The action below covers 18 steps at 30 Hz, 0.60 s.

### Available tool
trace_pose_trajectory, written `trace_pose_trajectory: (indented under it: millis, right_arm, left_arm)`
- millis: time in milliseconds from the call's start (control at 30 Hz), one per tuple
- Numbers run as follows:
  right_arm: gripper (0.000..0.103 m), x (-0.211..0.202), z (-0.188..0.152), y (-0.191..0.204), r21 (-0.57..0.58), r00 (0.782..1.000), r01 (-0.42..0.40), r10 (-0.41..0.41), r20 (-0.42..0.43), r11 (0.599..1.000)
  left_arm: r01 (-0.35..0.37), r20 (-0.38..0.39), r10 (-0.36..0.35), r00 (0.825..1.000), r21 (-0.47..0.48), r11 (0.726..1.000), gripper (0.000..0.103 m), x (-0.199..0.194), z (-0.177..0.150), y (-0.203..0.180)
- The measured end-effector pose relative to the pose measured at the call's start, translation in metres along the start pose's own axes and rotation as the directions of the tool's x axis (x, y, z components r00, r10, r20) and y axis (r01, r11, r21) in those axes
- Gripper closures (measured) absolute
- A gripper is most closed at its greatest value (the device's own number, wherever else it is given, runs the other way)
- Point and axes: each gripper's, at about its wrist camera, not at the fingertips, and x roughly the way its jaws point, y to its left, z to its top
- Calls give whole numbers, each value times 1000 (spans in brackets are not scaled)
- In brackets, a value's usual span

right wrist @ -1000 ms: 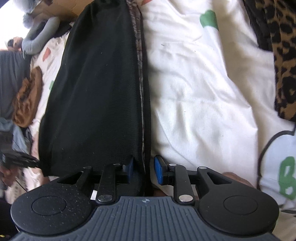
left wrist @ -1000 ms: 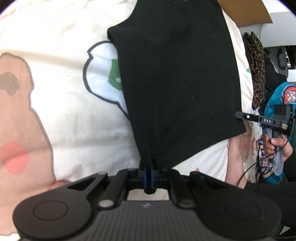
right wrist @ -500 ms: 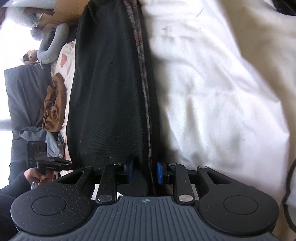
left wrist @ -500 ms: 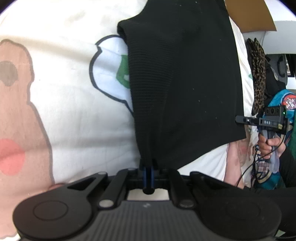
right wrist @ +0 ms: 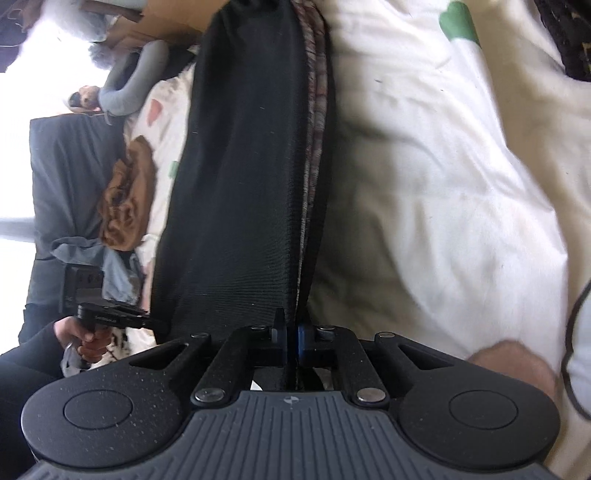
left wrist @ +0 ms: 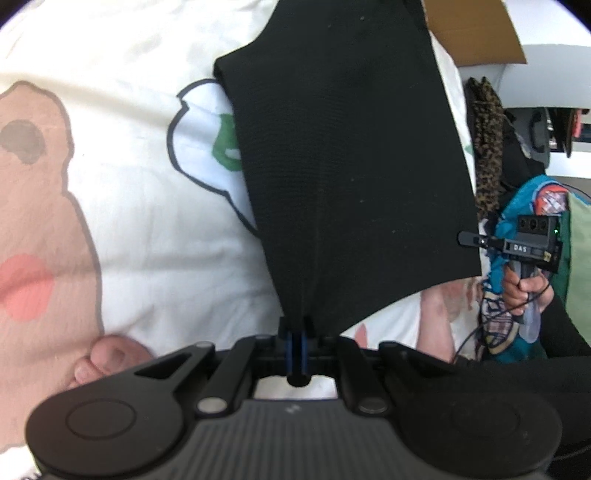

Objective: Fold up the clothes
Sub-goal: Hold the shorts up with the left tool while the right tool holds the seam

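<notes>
In the left wrist view, the soft white bed cover (left wrist: 155,236) with a printed brown bear shape lies at the left, a little wrinkled. On it rests the black ribbed knit garment (left wrist: 343,166), a flat panel with straight edges that grows narrow toward the camera. The left gripper (left wrist: 296,339) is closed tight on the near corner of this garment, its blue pads pressing the thin cloth. At the right edge, the right gripper (left wrist: 469,239) pinches the other near corner, and a hand (left wrist: 524,291) holds its handle. Behind it hangs a leopard-pattern cloth (left wrist: 487,147), and a brown cardboard piece (left wrist: 476,33) lies at the top.

In the right wrist view, a crumpled brown cloth (right wrist: 127,199) lies at the left on the bed. The black garment shows a fine ribbed texture and a folded edge with a reddish-grey inner layer. The jaws of the right gripper have just been closing, and now they clamp this edge between them. To the right, the white cover is smooth with soft folds.
</notes>
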Motion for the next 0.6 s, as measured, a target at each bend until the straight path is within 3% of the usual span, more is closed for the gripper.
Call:
trace_pose_trajectory:
  millis: [233,600]
  right_arm:
    - [101,-12,-17,12,3,1000,-11,11,-20,1000]
    - [101,-27,-56,8,56,998,3,0,-55,998]
  left_arm:
    - [45,-17,-46,999,-26,999,99,-15,-14,12]
    - [89,-76,-94,993,-64,994,99,-7,-50,22]
